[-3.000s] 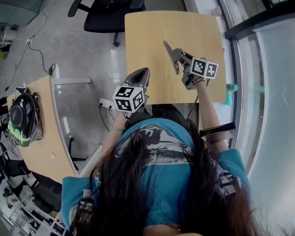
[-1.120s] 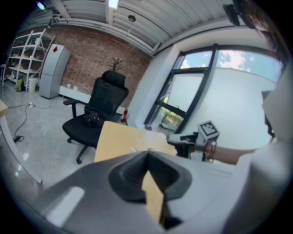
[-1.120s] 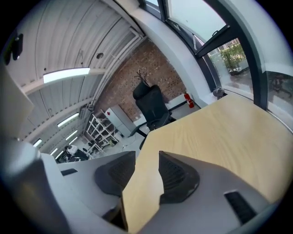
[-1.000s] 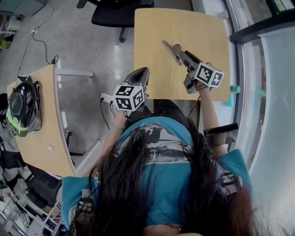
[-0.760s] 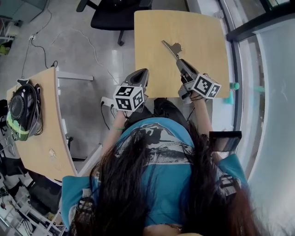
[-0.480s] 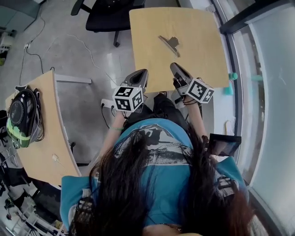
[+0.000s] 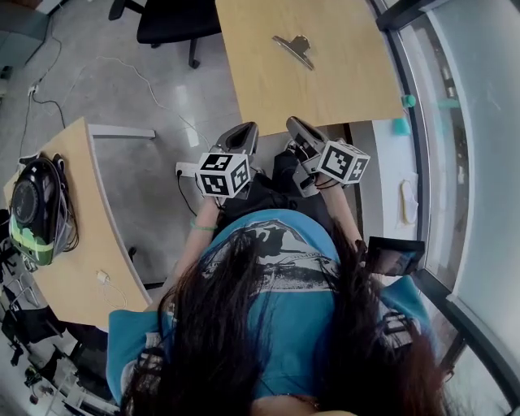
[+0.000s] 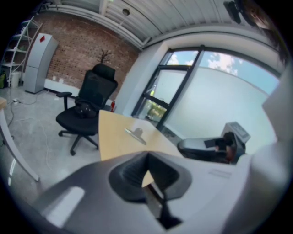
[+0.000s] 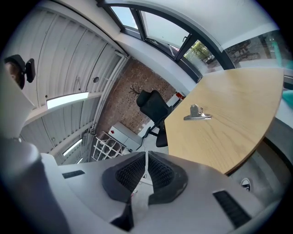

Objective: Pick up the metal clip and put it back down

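The metal clip (image 7: 294, 46) lies flat on the wooden table (image 7: 349, 81), far from both grippers; it also shows as a small silver clip (image 8: 135, 134) in the left gripper view and the clip (image 9: 198, 114) in the right gripper view. My right gripper (image 7: 291, 123) hangs off the table's near edge, close to the body, its jaws closing the last bit with the pads meeting and nothing between them (image 9: 146, 157). My left gripper (image 7: 248, 128) is beside it, left of the table, shut and empty (image 8: 147, 156).
A black office chair (image 7: 166, 20) stands beyond the table's left corner. A second wooden desk (image 7: 77, 244) at the left carries a black and green helmet (image 7: 31, 210). Glass wall and sill (image 7: 422, 162) run along the right. Cables (image 7: 97, 69) lie on the floor.
The right gripper let go of the clip, left it lying on the table, drew back past the near edge and shut. The left gripper stayed put.
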